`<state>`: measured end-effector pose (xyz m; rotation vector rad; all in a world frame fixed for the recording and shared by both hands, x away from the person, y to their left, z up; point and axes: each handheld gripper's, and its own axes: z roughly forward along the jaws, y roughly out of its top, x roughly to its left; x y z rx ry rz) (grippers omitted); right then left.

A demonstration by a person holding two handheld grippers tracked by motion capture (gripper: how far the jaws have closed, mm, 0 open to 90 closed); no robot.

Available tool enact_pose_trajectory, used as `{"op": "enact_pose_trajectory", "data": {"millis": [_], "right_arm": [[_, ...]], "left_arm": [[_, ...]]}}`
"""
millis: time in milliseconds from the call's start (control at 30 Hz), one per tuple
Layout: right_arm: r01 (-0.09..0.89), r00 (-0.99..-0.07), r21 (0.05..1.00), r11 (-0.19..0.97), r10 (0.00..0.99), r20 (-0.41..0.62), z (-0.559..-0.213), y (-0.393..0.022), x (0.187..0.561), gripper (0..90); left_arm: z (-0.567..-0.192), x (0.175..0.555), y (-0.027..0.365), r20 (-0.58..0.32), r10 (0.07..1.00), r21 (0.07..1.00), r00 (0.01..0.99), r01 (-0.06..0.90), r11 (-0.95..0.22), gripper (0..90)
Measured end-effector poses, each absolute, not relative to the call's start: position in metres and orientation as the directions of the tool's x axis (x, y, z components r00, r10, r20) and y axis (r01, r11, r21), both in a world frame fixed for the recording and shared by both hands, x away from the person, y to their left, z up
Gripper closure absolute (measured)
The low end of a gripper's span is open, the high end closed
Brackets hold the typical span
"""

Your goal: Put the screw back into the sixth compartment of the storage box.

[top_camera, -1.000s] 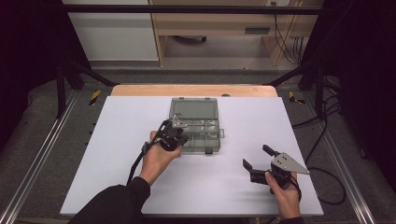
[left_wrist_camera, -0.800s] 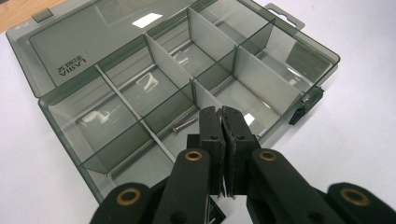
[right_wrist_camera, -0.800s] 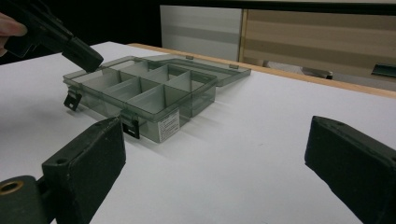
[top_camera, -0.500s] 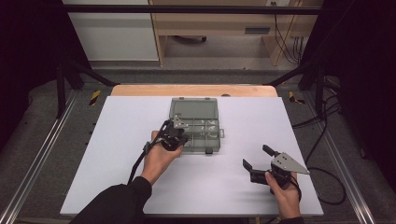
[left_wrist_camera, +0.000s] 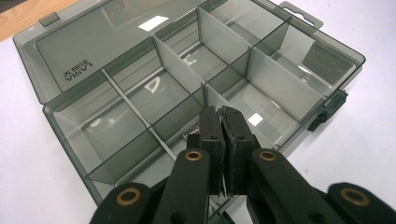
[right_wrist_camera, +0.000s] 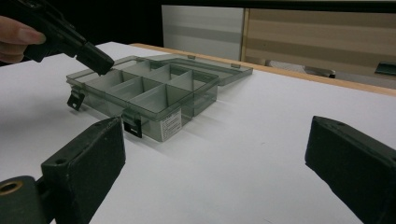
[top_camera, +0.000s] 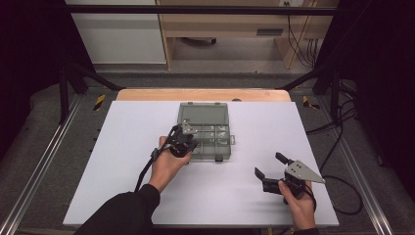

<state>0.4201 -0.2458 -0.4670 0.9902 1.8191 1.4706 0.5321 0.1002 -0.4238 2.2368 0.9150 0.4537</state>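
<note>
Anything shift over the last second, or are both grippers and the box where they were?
Nothing visibly changed. The left gripper stays shut over the near edge of the open box, with nothing plainly seen between its jaws. The right gripper stays open on the table, off to the box's right, holding nothing. The box's lid still lies flat behind it.

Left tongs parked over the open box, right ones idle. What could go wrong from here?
1. The left tongs are shut, tips right at a divider of the compartment box. A push could flex it or slide the light box on the smooth table.
2. The lid lies flat open behind; dragging the box could strain its hinge.
3. The right tongs stand open and apart, so nothing steadies the box.
</note>
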Motion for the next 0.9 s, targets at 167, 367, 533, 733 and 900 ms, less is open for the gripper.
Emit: {"op": "enact_pose_trajectory", "data": {"millis": [167, 367, 533, 733, 900], "right_arm": [[0.188, -0.550, 0.976, 0.108, 0.835, 0.014, -0.468, -0.246, 0.420, 4.8], [0.196, -0.547, 0.975, 0.106, 0.837, 0.019, -0.468, -0.245, 0.420, 4.6], [0.197, -0.547, 0.975, 0.104, 0.837, 0.021, -0.468, -0.245, 0.420, 4.5], [0.197, -0.545, 0.975, 0.098, 0.838, 0.026, -0.468, -0.245, 0.421, 4.5], [0.195, -0.546, 0.976, 0.101, 0.838, 0.023, -0.468, -0.246, 0.420, 4.4]], "left_arm": [[-0.425, 0.531, 0.099, 0.070, 0.706, 0.697, 0.705, 0.472, -0.541, 82.7], [-0.417, 0.524, 0.100, 0.094, 0.702, 0.733, 0.706, 0.428, -0.529, 70.6], [-0.414, 0.520, 0.098, 0.116, 0.696, 0.753, 0.709, 0.394, -0.527, 59.0], [-0.415, 0.519, 0.095, 0.110, 0.689, 0.758, 0.717, 0.387, -0.524, 44.9], [-0.414, 0.519, 0.095, 0.102, 0.683, 0.776, 0.724, 0.371, -0.510, 29.3]]}}
